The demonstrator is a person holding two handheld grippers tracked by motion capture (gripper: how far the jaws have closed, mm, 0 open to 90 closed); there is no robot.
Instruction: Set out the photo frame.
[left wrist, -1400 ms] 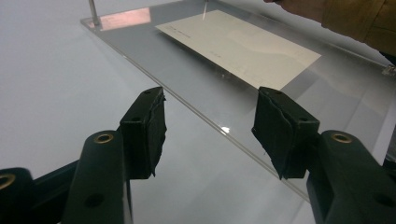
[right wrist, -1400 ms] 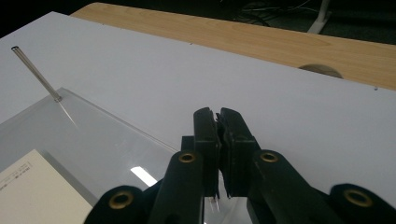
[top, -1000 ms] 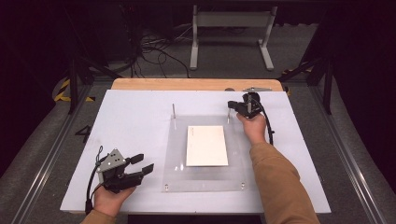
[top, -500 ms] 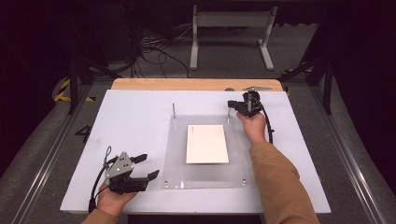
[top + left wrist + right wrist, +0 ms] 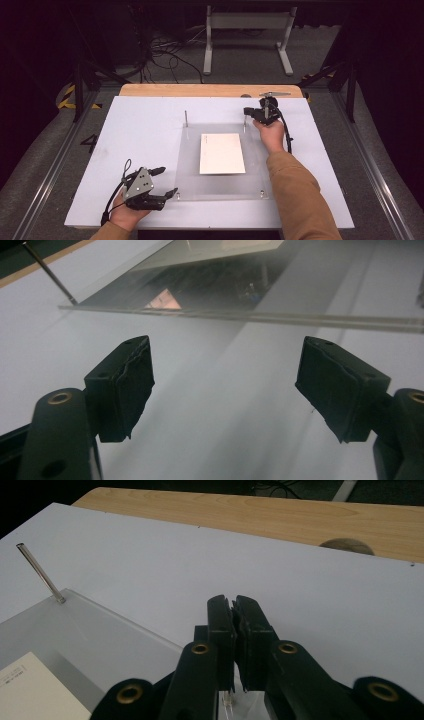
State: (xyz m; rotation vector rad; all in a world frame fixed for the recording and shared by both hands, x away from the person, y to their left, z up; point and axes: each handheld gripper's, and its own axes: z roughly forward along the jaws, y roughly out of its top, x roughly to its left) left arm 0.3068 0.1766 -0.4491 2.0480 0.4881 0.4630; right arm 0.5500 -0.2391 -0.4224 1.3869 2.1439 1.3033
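Two thin metal pins stand on the clear acrylic plate [image 5: 220, 185]: the right gripper [image 5: 256, 114] pinches one [image 5: 244, 124], jaws closed; the other pin [image 5: 40, 573] rises to its left. The left gripper [image 5: 167, 182] gapes empty just beside the plate's near corner, with the white rectangular card [image 5: 222, 153] beyond.

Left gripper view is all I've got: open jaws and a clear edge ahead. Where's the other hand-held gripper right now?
Observer: The right hand-held gripper is at the far right corner of the clear plate, by the upright pin there.
Operator: Open or shut?
Observer: Shut. In the right gripper view its jaws are pressed together, but I cannot tell whether the pin is between them.
Operator: Which part of the plate am I facing?
Observer: Its near left corner. The left hand-held gripper is just beside that corner, jaws apart with nothing between them.
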